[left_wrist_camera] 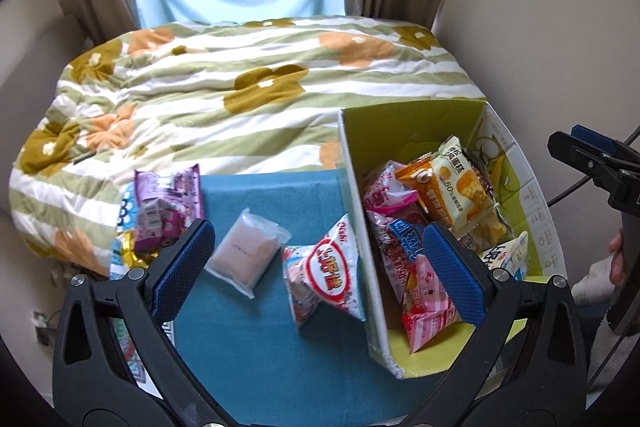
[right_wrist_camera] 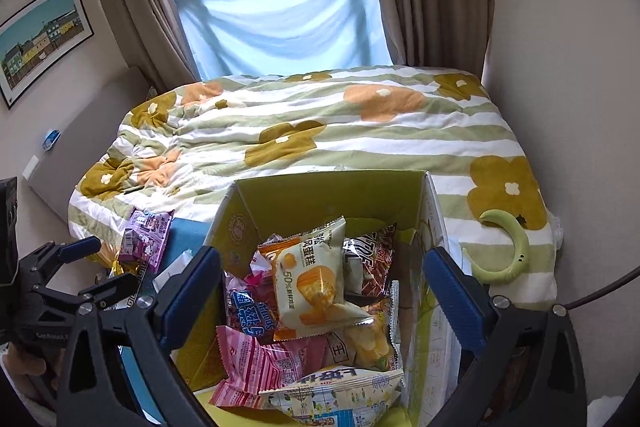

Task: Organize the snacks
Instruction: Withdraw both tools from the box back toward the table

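An open cardboard box with a yellow-green inside stands on a teal cloth and holds several snack packs, a cream cake pack on top. On the cloth lie a pale pink pouch and a white-and-red snack bag leaning on the box wall. Purple packs lie at the left. My left gripper is open and empty, above the white-and-red bag. My right gripper is open and empty over the box; it also shows in the left wrist view.
A bed with a striped flower blanket lies behind the cloth and box. A green crescent-shaped object lies on the blanket right of the box. Walls stand close on the right, curtains and a window at the back.
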Motion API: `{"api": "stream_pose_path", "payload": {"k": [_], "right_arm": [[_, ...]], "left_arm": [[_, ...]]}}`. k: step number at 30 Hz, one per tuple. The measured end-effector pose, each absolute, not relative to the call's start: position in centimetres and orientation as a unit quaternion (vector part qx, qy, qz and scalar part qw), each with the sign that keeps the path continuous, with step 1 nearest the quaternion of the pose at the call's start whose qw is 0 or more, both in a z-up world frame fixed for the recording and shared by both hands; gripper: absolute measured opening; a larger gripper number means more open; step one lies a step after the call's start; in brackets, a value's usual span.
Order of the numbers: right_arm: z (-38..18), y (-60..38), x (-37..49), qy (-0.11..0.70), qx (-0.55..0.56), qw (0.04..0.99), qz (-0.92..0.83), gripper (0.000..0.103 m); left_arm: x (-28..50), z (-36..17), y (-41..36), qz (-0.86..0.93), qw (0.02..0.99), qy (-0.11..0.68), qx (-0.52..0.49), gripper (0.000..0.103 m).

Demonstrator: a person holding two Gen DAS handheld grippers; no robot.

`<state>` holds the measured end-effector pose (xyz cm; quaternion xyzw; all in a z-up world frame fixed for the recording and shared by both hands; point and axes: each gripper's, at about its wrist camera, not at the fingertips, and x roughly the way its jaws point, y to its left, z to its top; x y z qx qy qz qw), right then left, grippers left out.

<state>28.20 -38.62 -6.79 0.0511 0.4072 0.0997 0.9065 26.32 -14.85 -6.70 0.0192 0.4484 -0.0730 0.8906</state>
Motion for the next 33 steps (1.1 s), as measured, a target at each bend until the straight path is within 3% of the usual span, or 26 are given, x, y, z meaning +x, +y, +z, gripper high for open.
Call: {"api": "stream_pose_path", "payload": {"k": [15,33], "right_arm": [[-3.6,-30.4,22.7,0.36,0.064,0.926,0.095,0.101],[-10.6,-16.3,20.0,0.406,0.132,0.904,-0.005,0.101]], "left_arm": [[21.9,-6.0,0.1,-0.036,0.901,0.432,-0.018,0.103],[25.6,-14.1,13.7,-0.087,0.862,0.497,-0.047,0.103]]}}
